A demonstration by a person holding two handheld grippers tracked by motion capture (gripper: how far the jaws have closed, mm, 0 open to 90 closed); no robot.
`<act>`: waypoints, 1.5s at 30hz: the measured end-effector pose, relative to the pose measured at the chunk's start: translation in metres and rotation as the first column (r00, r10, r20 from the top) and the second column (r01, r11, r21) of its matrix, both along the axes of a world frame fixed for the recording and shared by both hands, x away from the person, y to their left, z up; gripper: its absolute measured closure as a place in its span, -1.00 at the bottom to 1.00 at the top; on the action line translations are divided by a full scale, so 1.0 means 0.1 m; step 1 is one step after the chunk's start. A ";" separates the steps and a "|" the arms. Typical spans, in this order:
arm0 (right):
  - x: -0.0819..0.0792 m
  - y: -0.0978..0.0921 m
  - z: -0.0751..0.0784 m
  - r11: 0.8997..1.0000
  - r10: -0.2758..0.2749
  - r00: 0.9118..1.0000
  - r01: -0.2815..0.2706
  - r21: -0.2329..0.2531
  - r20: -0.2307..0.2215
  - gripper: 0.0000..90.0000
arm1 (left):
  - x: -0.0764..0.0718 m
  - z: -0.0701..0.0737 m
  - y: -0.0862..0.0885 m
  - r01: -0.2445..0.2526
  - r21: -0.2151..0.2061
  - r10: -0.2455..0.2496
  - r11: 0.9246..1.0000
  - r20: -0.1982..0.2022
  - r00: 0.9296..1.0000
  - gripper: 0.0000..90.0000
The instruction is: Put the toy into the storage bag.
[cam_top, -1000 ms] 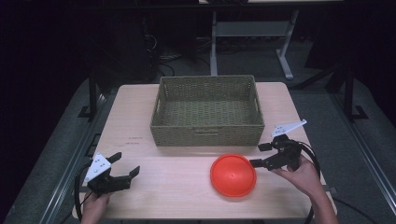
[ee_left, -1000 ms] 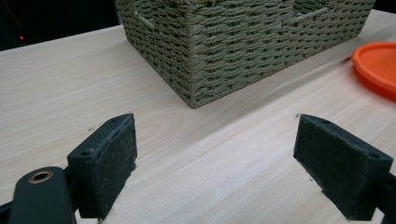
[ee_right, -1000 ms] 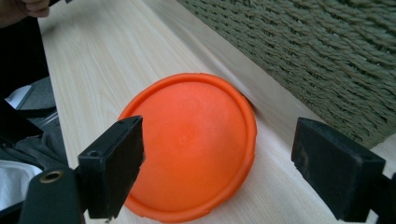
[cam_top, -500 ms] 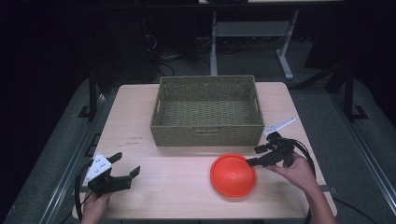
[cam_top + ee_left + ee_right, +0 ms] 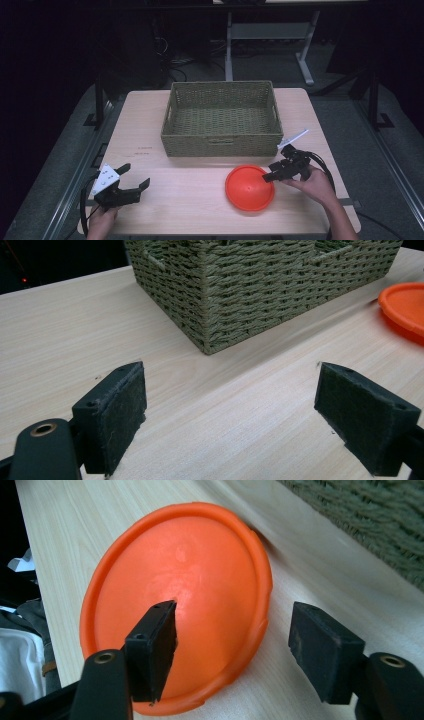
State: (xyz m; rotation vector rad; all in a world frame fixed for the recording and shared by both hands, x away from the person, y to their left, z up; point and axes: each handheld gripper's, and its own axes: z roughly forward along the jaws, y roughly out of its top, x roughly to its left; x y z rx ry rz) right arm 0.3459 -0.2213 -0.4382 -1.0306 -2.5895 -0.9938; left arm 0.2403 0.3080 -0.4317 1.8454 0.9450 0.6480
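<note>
The right claw (image 5: 270, 177) has slid in from the worktop's right edge and now straddles the rim of the orange plate (image 5: 248, 188), jaws spread, nothing gripped yet. The plate lies flat near the front edge, just before the wicker basket (image 5: 222, 146), so a pinch on the rim looks next. The left claw (image 5: 134, 181) rests released at the front-left corner.

The right gripper (image 5: 235, 645) has one jaw covering part of the orange plate (image 5: 200, 570), while the blurred wicker basket (image 5: 370, 515) beyond is cut off.
</note>
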 end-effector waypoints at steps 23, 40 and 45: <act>0.07 0.11 -0.21 0.999 0.034 0.998 -0.034 -0.012 -0.050 0.19 | 0.00 0.00 -0.02 -0.005 0.012 0.005 1.000 0.004 1.000 -0.72; 0.06 0.06 -0.04 1.000 0.012 0.999 -0.011 0.024 -0.035 0.74 | -0.01 0.00 -0.02 -0.016 0.019 0.015 1.000 0.016 1.000 -0.72; 0.02 0.05 0.03 0.999 0.001 0.999 0.000 0.040 -0.042 0.80 | -0.01 0.00 -0.02 -0.012 0.018 0.012 1.000 0.018 1.000 -0.72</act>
